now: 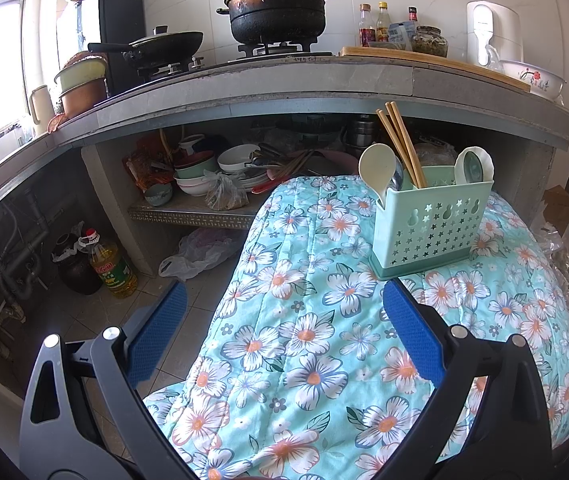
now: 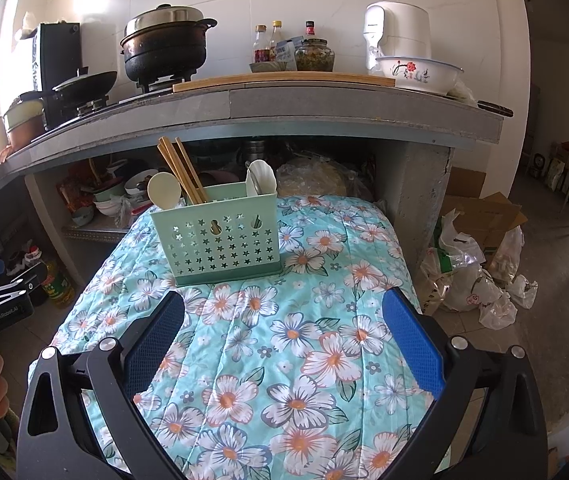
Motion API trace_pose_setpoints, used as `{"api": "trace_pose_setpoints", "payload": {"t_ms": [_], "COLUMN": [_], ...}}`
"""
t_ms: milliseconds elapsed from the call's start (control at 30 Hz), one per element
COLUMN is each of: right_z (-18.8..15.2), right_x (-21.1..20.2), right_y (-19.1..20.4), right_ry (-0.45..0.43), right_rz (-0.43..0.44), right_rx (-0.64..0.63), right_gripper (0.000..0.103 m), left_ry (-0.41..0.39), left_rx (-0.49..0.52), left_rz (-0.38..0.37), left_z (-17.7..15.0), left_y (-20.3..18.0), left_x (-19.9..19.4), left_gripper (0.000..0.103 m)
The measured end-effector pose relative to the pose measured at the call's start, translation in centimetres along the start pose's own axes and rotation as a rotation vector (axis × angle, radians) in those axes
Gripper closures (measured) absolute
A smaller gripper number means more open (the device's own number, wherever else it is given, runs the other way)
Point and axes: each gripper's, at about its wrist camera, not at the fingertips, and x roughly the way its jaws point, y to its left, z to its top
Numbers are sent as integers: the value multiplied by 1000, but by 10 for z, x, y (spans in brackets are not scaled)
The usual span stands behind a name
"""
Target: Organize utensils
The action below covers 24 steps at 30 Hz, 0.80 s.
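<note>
A mint green utensil holder [image 1: 430,224] [image 2: 220,236] with star holes stands upright on a floral quilted surface [image 1: 304,340] [image 2: 284,340]. It holds wooden chopsticks [image 1: 402,144] [image 2: 182,170], a cream spoon [image 1: 378,168] [image 2: 164,192] and a white spoon [image 1: 474,164] [image 2: 260,178]. My left gripper [image 1: 284,312] is open and empty, near the quilt's left edge, short of the holder. My right gripper [image 2: 284,320] is open and empty, just in front of the holder. The left gripper also shows at the left edge of the right wrist view [image 2: 0,284].
A stone counter [image 1: 284,88] [image 2: 324,108] runs behind, with a pot [image 1: 276,4], wok, bottles, a white appliance and a floral basin [image 2: 418,72]. A shelf below holds stacked bowls [image 1: 200,176]. An oil bottle [image 1: 110,264] stands on the floor; plastic bags and boxes [image 2: 480,264] lie at right.
</note>
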Motion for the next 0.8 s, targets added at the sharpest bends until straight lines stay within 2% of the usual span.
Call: {"api": "trace_pose_setpoints", "payload": {"t_ms": [800], "right_z": [1], "right_x": [1], "right_y": [3], "right_ry": [-3], "right_rz": [5], "right_rx": [-1], "right_gripper": [7], "left_ry": [2], "left_rx": [0], "left_rz": [-3], "left_z": [1], "left_y": [0], "left_x": [1], "left_gripper": [8]}}
